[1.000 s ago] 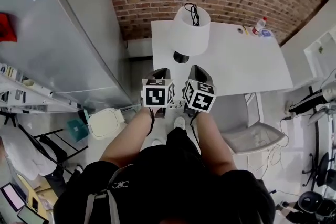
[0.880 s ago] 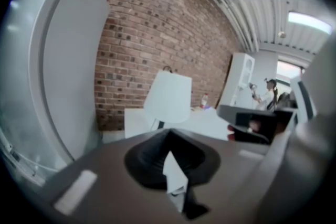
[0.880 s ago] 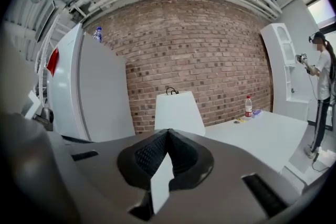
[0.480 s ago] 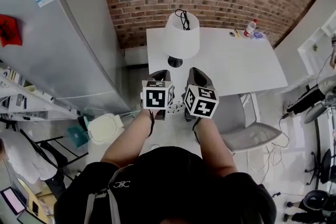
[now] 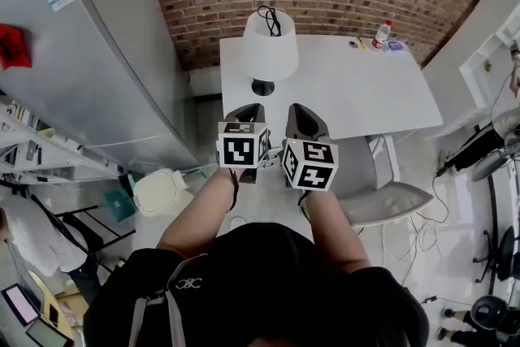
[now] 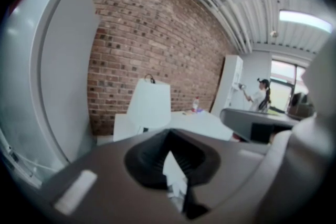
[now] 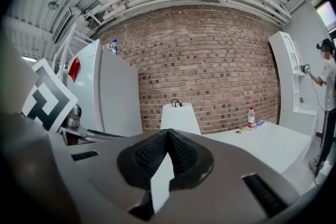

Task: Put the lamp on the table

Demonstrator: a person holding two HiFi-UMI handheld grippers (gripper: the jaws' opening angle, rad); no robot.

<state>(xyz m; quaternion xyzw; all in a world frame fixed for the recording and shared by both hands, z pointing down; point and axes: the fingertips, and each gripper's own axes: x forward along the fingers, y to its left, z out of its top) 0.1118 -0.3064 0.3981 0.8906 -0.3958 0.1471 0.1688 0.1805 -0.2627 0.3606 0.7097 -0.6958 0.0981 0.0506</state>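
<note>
- Position of lamp (image 5: 270, 46): it stood upright on the white table (image 5: 366, 89), at the table's left rear corner. Its dark base rested on the tabletop and its long axis was vertical. A black cord (image 5: 270, 16) lay bunched on top of the shade.
- Bearing from the jaws: the lamp lay ahead of both grippers, toward the table's far side and well apart from each. Nothing touched it.
- State of left gripper (image 5: 247, 110): it was held at the left end of the table's near edge. Its own view showed the jaws closed tip to tip with nothing between them. The lamp (image 6: 149, 105) appeared above the tips and slightly to their left.
- State of right gripper (image 5: 299, 111): it was held just beside the left gripper, also at the table's near edge. Its jaws were fully closed and empty, with the lamp (image 7: 180, 117) almost straight ahead over the tips.
- Nearer side: in the head view the lamp's base lined up more closely with the left gripper, which was judged the nearer by a small margin.
- Assessment: with the lamp seated on the table and both grippers empty, the placement appeared complete. Any further handling would require the jaws to open before a forward reach toward the table's left rear corner.
</note>
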